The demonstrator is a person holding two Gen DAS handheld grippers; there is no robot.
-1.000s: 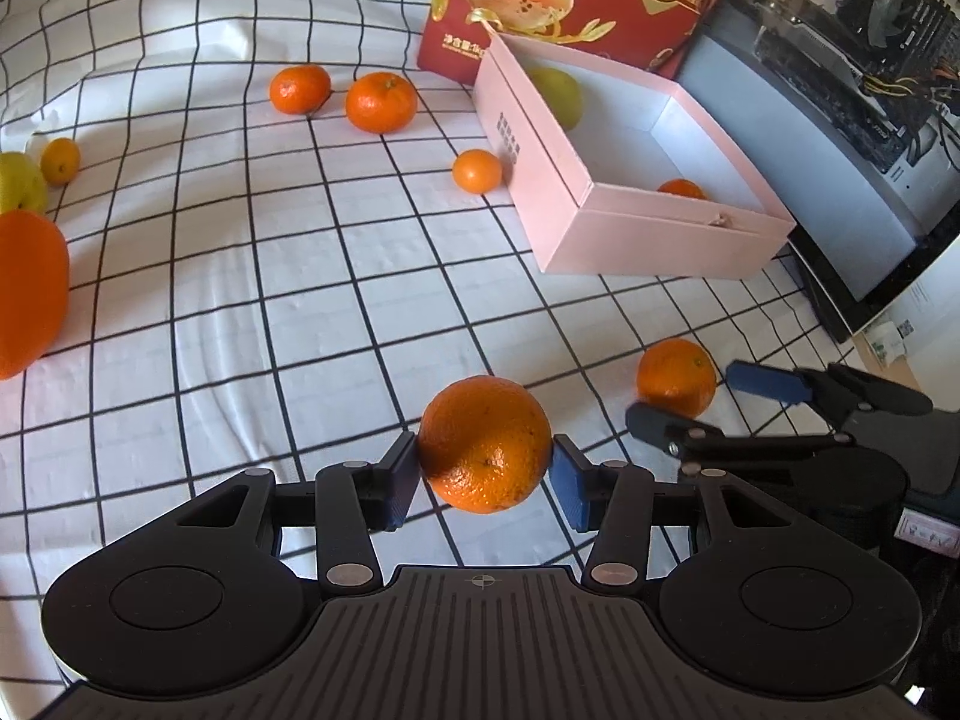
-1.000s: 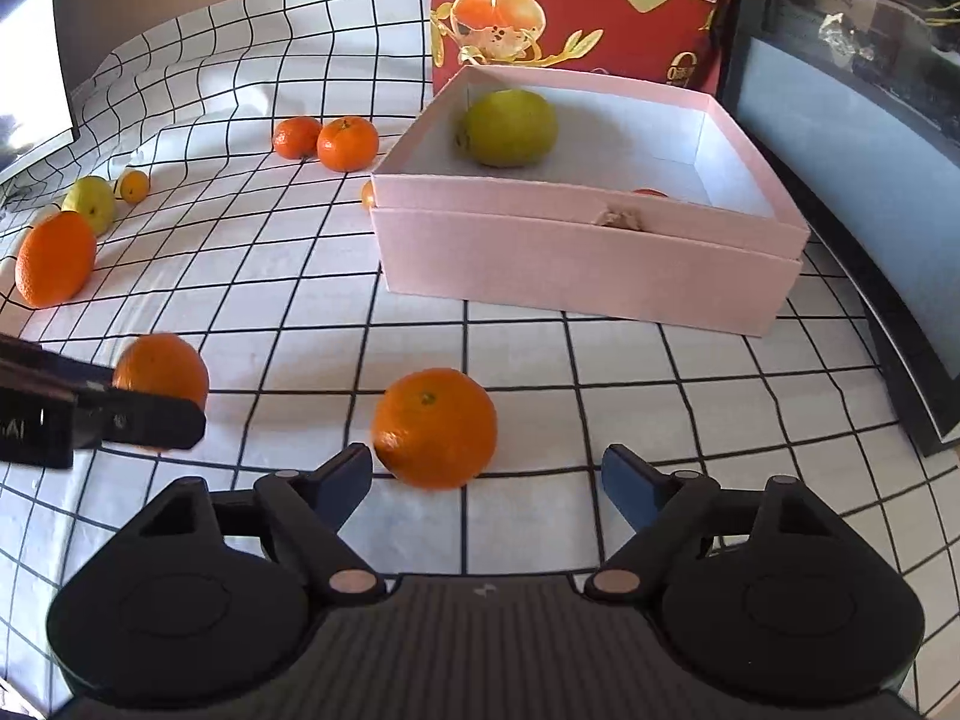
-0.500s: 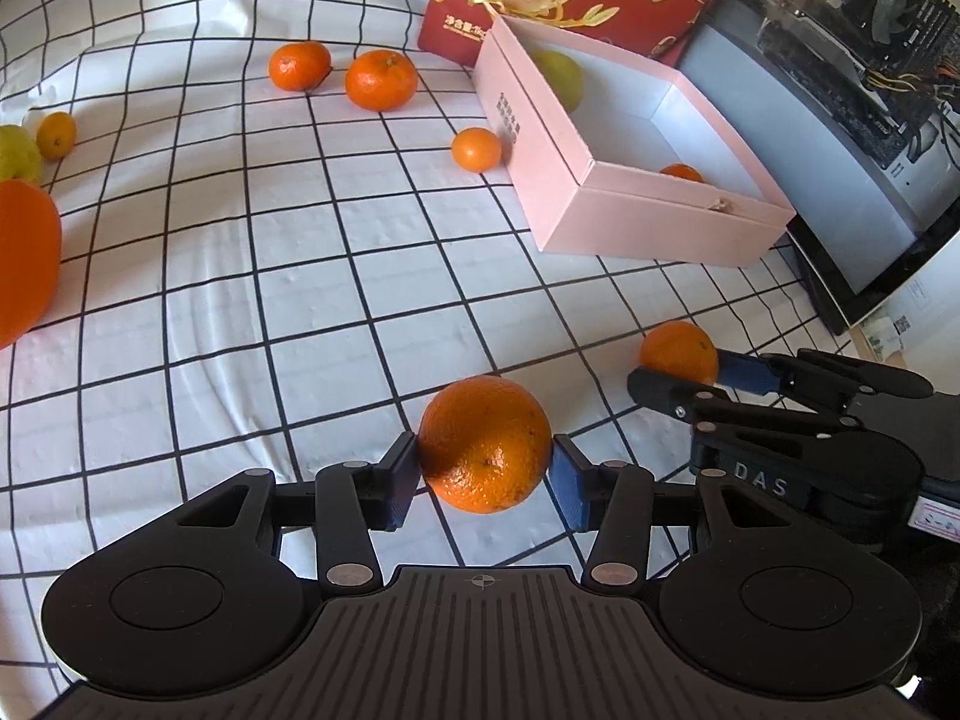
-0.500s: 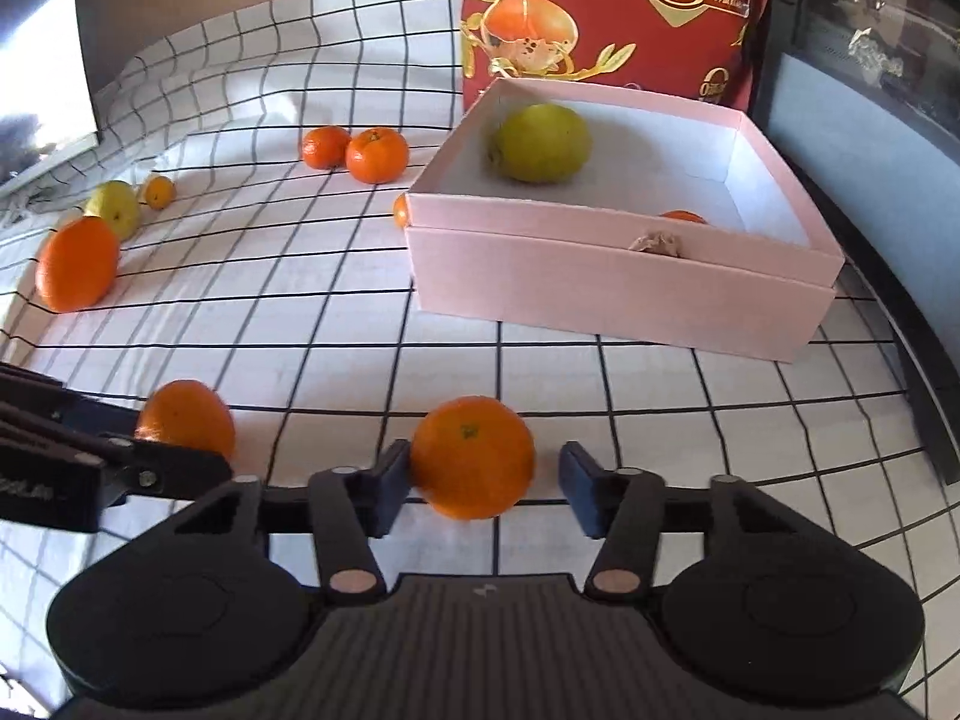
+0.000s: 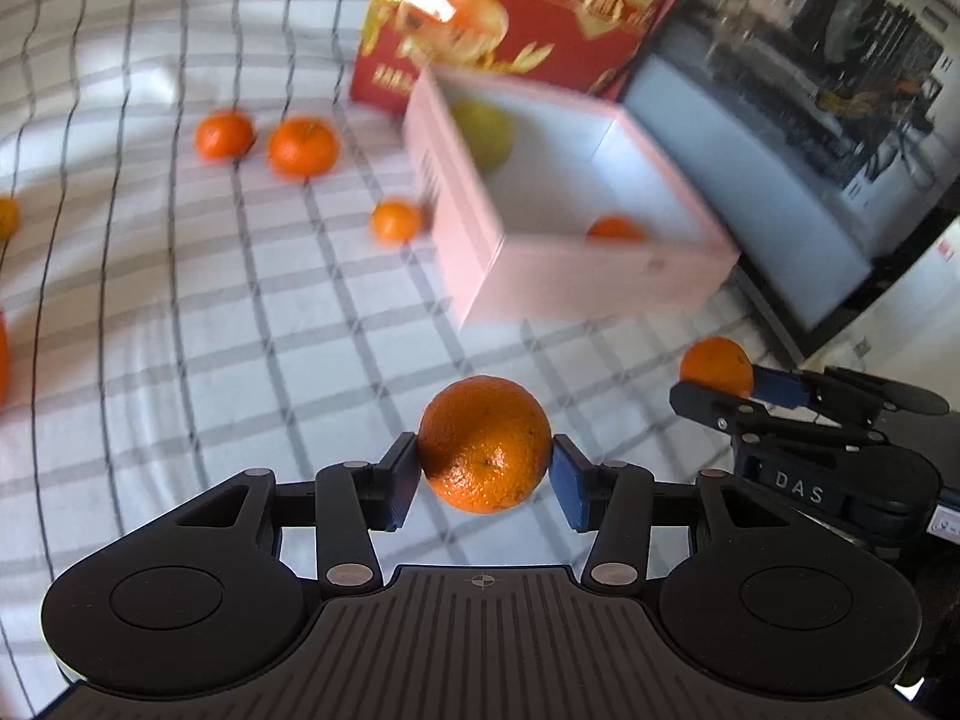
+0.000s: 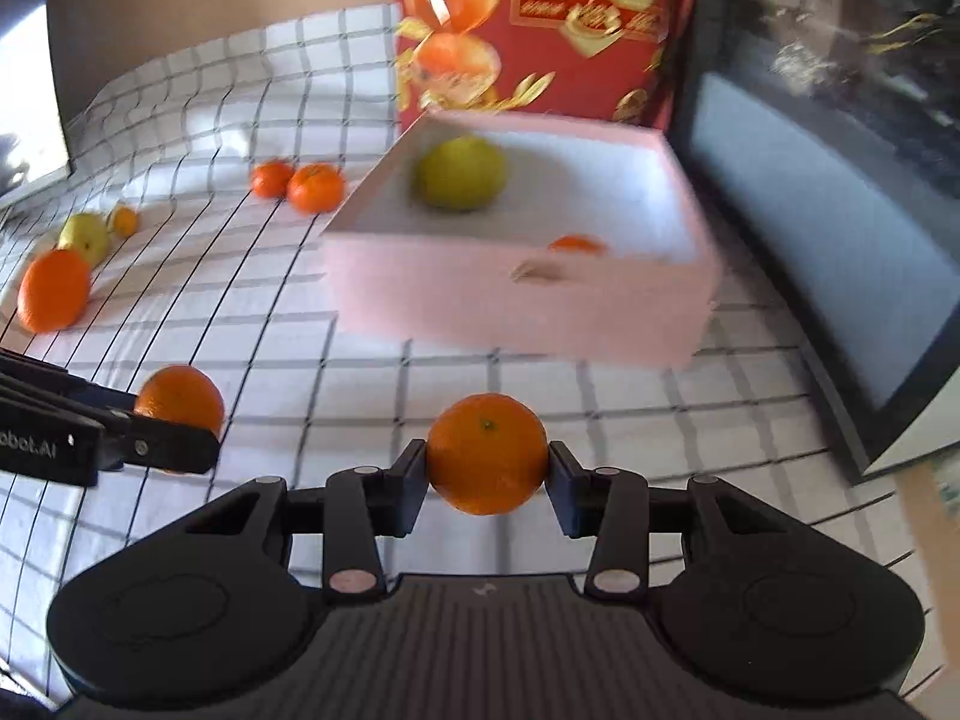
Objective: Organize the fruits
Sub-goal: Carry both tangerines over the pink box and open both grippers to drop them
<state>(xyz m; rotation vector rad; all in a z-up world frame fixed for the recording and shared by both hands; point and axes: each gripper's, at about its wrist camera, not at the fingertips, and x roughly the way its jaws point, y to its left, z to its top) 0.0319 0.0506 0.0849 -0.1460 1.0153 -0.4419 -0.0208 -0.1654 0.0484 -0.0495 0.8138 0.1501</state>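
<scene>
My left gripper (image 5: 485,468) is shut on an orange (image 5: 483,443) and holds it above the checked cloth. My right gripper (image 6: 487,474) is shut on another orange (image 6: 486,453), also lifted off the cloth. Each gripper shows in the other's view: the right one (image 5: 717,381) with its orange at the right, the left one (image 6: 174,414) with its orange at the left. The open pink box (image 5: 576,294) (image 6: 516,312) stands ahead of both. It holds a green-yellow fruit (image 6: 461,173) and a small orange (image 6: 575,243).
A red gift carton (image 6: 540,30) stands behind the box. A dark monitor (image 6: 828,252) borders the right side. Loose on the cloth are two oranges (image 5: 303,146), a small one (image 5: 394,221) by the box, and at far left a large orange (image 6: 54,289) and a yellow-green fruit (image 6: 84,235).
My right gripper closed on its orange and lifted it. Both grippers have risen and moved toward the pink box, with the view now blurred by motion.
</scene>
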